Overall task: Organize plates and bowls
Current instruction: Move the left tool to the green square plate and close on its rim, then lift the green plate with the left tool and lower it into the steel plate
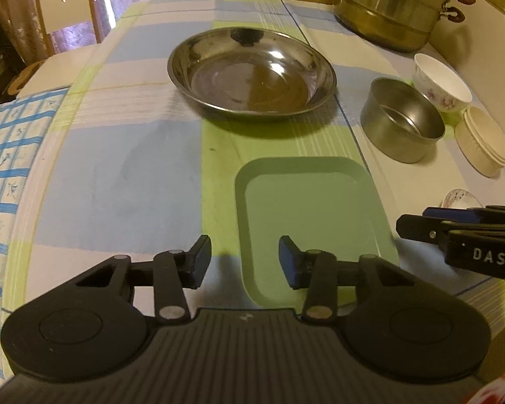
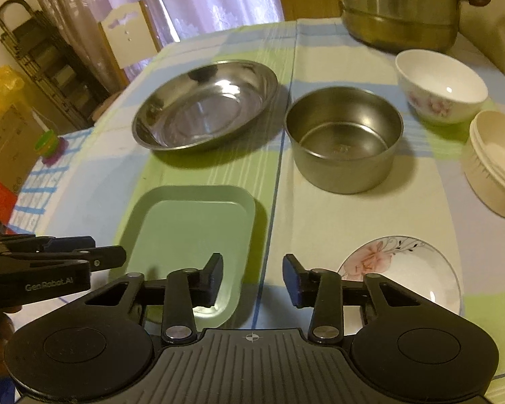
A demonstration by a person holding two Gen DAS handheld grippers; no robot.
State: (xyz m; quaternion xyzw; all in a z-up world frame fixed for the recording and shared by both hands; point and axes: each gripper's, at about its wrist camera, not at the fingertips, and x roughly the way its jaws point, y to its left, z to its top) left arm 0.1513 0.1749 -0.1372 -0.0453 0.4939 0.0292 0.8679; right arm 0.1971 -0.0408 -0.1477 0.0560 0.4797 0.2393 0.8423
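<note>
From the left wrist view, the left gripper (image 1: 245,257) hovers low over the near edge of the table (image 1: 124,181), its jaws spread with nothing between them. Just beyond its right finger lies the green tray (image 1: 314,208), flat on the cloth. Farther off sits the wide steel plate (image 1: 252,70), and to the right of it the steel bowl (image 1: 402,128), the floral bowl (image 1: 441,82) and the stack of cream bowls (image 1: 484,141), close together. A steamer pot (image 1: 390,6) stands at the far right. The right gripper (image 1: 454,235) enters from the right edge, side-on.

From the right wrist view, the right gripper (image 2: 252,279) hangs over the cloth between the green tray (image 2: 188,229) on its left and the floral plate (image 2: 417,266) on its right, jaws parted and empty. The steel plate (image 2: 205,104) and steel bowl (image 2: 345,138) lie farther away, with the floral bowl (image 2: 441,84) and cream bowls (image 2: 498,165) at the far right. The left gripper (image 2: 111,256) shows at the left edge.

Nothing appears grouped yet apart from the cream bowls, so the sorting seems to be at its start, with both grippers poised for a first pick. The nearest candidates are the tray and the floral plate; either is thin-rimmed and flat, so the next move likely calls for coming in low at the rim and pinching its edge.
</note>
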